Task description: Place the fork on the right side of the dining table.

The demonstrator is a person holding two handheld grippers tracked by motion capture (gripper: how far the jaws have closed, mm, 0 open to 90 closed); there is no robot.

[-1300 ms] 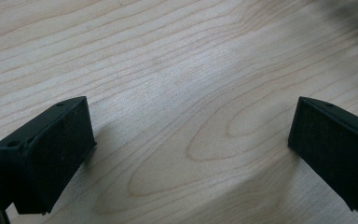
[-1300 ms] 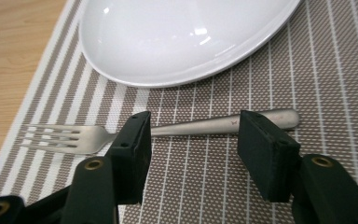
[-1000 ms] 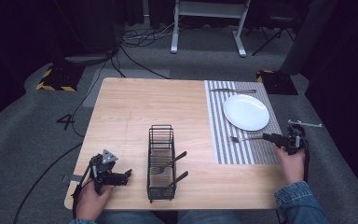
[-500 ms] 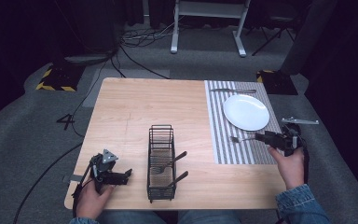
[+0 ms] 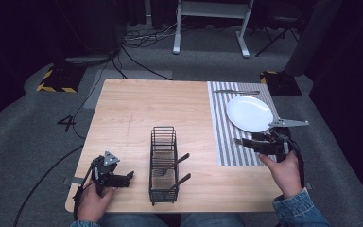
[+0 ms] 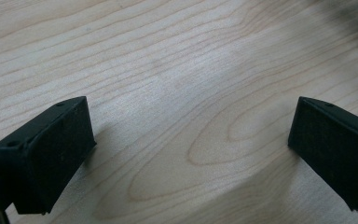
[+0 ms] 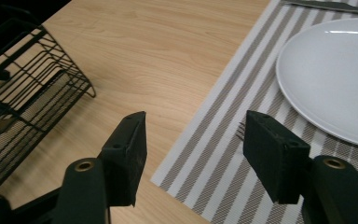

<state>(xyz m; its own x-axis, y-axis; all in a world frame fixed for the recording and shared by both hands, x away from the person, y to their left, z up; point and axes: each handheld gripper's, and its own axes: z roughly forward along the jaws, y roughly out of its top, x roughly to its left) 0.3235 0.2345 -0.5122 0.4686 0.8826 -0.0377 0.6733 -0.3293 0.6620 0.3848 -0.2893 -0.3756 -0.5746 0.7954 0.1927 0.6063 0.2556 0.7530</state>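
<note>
Resting on grey carpet, the wooden table (image 5: 137, 109) carries a striped placemat (image 5: 224, 142); both hand-held grippers spread, empty.

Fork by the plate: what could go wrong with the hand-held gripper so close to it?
1. The fork lies right beside the plate, so the open right hand-held gripper might knock it against the rim.
2. The jaws hang low over the striped mat. They might snag it and drag the plate along.
</note>
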